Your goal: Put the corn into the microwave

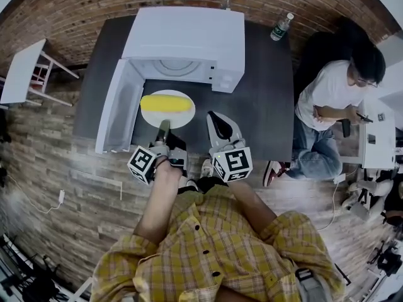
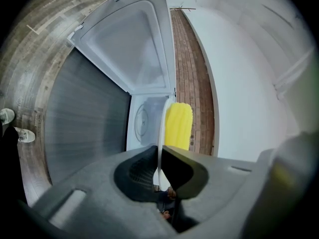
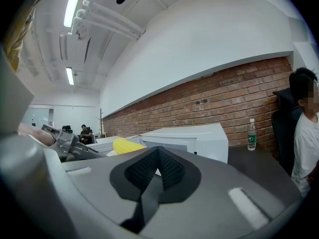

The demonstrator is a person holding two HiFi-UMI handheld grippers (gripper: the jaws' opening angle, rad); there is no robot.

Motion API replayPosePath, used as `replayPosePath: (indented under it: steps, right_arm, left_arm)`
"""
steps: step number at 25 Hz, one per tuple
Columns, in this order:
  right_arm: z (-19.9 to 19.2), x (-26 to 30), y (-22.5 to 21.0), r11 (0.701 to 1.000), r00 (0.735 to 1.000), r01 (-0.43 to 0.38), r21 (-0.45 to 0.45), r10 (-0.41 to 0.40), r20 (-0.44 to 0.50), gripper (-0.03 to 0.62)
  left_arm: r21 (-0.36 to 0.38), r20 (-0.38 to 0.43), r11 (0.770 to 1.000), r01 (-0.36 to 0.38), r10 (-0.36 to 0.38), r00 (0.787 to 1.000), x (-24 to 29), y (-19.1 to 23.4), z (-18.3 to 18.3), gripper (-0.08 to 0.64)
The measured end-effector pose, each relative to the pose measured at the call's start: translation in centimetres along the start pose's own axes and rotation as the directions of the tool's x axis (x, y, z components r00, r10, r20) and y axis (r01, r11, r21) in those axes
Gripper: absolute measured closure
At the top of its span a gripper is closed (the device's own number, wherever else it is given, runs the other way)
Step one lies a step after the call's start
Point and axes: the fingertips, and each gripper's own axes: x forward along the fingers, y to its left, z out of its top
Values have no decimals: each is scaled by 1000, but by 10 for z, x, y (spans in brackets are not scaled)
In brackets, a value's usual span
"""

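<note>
A yellow corn cob [image 1: 165, 103] lies on a white plate [image 1: 182, 116] held in the air in front of the white microwave [image 1: 186, 39], whose door [image 1: 118, 107] stands swung open to the left. My left gripper [image 1: 163, 131] is shut on the plate's near rim; in the left gripper view the plate [image 2: 160, 133] stands edge-on between the jaws with the corn [image 2: 178, 125] beyond it and the microwave's cavity [image 2: 144, 118] behind. My right gripper [image 1: 219, 126] hovers just right of the plate, jaws shut with nothing between them. The corn [image 3: 127, 144] shows at its left.
The microwave stands on a dark table [image 1: 267, 99]. Two water bottles [image 1: 281, 26] stand at the back of the table by a brick wall. A seated person [image 1: 334, 99] is at the table's right side. A white table [image 1: 22, 68] stands at far left.
</note>
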Motion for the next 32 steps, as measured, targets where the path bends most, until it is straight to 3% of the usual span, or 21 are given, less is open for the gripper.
replayPosePath:
  steps: [10, 32]
  right_arm:
    - [-1, 12, -13, 1000, 1000, -14, 11, 14, -6, 589]
    - [-18, 49, -15, 998, 997, 68, 16, -67, -39, 589]
  left_arm:
    - [25, -1, 1000, -5, 5, 1000, 36, 5, -2, 541]
    - [63, -59, 997, -48, 52, 997, 133, 49, 36, 549]
